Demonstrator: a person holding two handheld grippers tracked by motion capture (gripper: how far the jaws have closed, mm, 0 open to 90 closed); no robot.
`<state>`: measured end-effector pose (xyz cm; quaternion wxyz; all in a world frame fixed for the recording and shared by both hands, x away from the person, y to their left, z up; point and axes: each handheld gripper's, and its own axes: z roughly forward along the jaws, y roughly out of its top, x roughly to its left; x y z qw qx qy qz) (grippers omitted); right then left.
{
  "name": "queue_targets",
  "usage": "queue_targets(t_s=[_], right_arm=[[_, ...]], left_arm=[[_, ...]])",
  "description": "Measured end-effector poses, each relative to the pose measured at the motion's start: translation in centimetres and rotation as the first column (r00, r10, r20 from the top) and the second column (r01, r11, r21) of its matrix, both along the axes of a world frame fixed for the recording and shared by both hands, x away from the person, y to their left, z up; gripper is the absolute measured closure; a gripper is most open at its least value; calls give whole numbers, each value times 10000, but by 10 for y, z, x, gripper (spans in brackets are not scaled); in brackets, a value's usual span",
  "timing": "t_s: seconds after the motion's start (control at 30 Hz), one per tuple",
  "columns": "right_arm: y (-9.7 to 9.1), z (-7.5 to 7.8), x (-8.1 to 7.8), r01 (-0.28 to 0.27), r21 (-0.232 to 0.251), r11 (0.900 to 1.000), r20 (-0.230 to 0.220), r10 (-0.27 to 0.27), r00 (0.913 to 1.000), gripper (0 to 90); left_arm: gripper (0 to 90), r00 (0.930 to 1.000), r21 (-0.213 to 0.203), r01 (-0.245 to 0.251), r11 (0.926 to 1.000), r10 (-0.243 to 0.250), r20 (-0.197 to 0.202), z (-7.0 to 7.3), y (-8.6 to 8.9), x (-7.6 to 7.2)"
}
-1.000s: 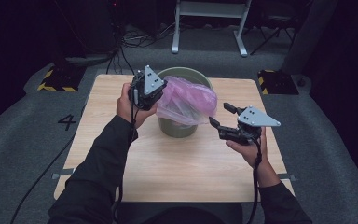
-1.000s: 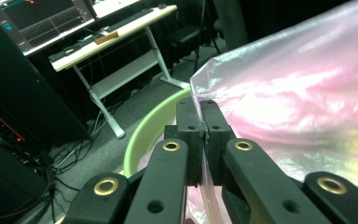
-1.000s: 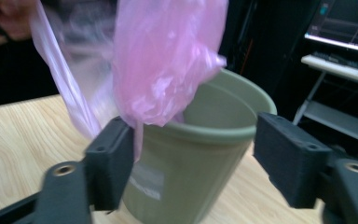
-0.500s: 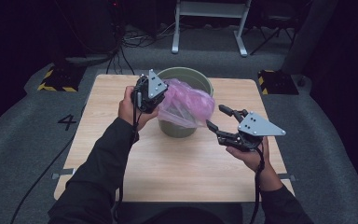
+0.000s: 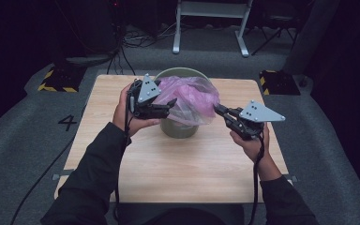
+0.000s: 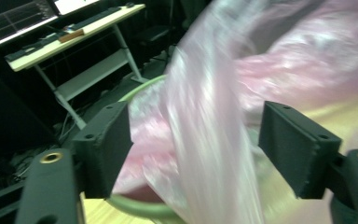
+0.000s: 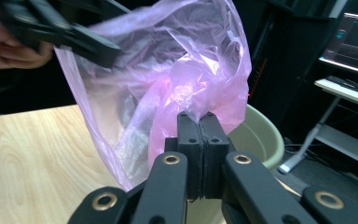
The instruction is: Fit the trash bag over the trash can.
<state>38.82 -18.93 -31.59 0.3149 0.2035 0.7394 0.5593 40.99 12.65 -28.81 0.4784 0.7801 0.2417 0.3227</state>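
My right claw (image 7: 199,122) pinches the pink bag (image 5: 190,98), left claw (image 6: 196,154) just opened wide; lining the green bin (image 5: 180,129) remains.

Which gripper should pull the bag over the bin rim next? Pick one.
Right. The right gripper is shut on the pink bag; the left gripper has just opened around it above the green bin.

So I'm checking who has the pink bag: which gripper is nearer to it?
Right. The right gripper is shut on the pink bag at its near edge. The left gripper has just opened: the film hangs between its jaws, pads apart from it.
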Motion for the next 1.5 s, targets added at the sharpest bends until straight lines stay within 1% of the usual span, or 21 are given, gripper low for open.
queue_targets(t_s=[0.1,0.17,0.27,0.3,0.4,0.47,0.57,0.67,0.7,0.8,0.9,0.97,1.0,1.07,1.13,1.2,1.27,1.33,1.4,1.47,1.5], right_arm=[[-1,-1,4,272,17,9996,-112,-272,9996,900],[-1,-1,6,411,60,9991,-204,-410,9990,900],[1,-1,8,522,44,9986,-312,-521,9982,900],[1,-1,9,486,35,9988,-318,-484,9983,900],[4,-1,9,439,-120,9990,-361,-443,9984,900],[7,-1,10,439,-234,9988,-378,-448,9983,899],[8,0,10,430,-313,9986,-411,-443,9982,896],[7,1,11,400,-326,9987,-423,-414,9982,891],[7,1,11,395,-337,9987,-442,-410,9982,891],[8,2,10,250,-347,9991,-513,-267,9983,885],[10,3,9,86,-382,9992,-555,-107,9984,874],[11,3,8,-41,-351,9994,-604,19,9982,861],[11,3,7,-86,-353,9993,-622,64,9980,852],[11,3,6,-203,-390,9990,-688,176,9975,834],[10,4,5,-265,-377,9989,-759,236,9968,823],[8,4,5,-345,-315,9989,-851,318,9959,792],[7,4,4,-376,-267,9989,-877,351,9955,719],[5,4,3,-398,-197,9990,-909,379,9951,601],[5,6,1,-383,-388,9985,-748,353,9966,498],[3,7,-1,-254,-452,9987,-618,226,9978,437],[1,8,-2,-228,-348,9991,-645,205,9977,413]], left_arm=[[219,9996,-328,207,9992,-199,224,3,5,-15],[216,9975,-481,604,9970,-585,392,6,5,-28],[213,9897,-214,1370,9903,-1360,443,5,-6,-48],[213,9854,-55,1631,9866,-1626,503,3,-10,-53],[224,9770,319,2057,9781,-2072,510,-4,-25,-66],[236,9715,478,2286,9723,-2310,525,-8,-32,-71],[262,9610,702,2677,9609,-2715,520,-14,-39,-75],[270,9579,1224,2733,9541,-2815,557,-21,-47,-76],[272,9578,1312,2746,9526,-2831,503,-23,-49,-75],[272,9605,1654,2654,9499,-2754,404,-26,-56,-67],[260,9711,2040,2262,9525,-2369,295,-29,-60,-55],[267,9791,1919,1995,9609,-2035,11,-31,-58,-44],[298,9812,1852,1913,9639,-1930,-90,-32,-55,-39],[400,9880,1725,1540,9729,-1530,-195,-34,-49,-31],[531,9893,1497,1456,9780,-1420,-345,-35,-42,-26],[636,9915,1422,1288,9814,-1249,-365,-36,-36,-22],[714,9928,1528,1176,9812,-1129,-393,-37,-30,-19],[782,9941,1483,1069,9832,-1026,-363,-37,-25,-18],[857,9949,1433,1001,9846,-971,-281,-36,-20,-17],[884,9962,1618,873,9830,-851,-207,-36,-14,-15],[894,9965,1575,825,9841,-796,-245,-36,-11,-14]])
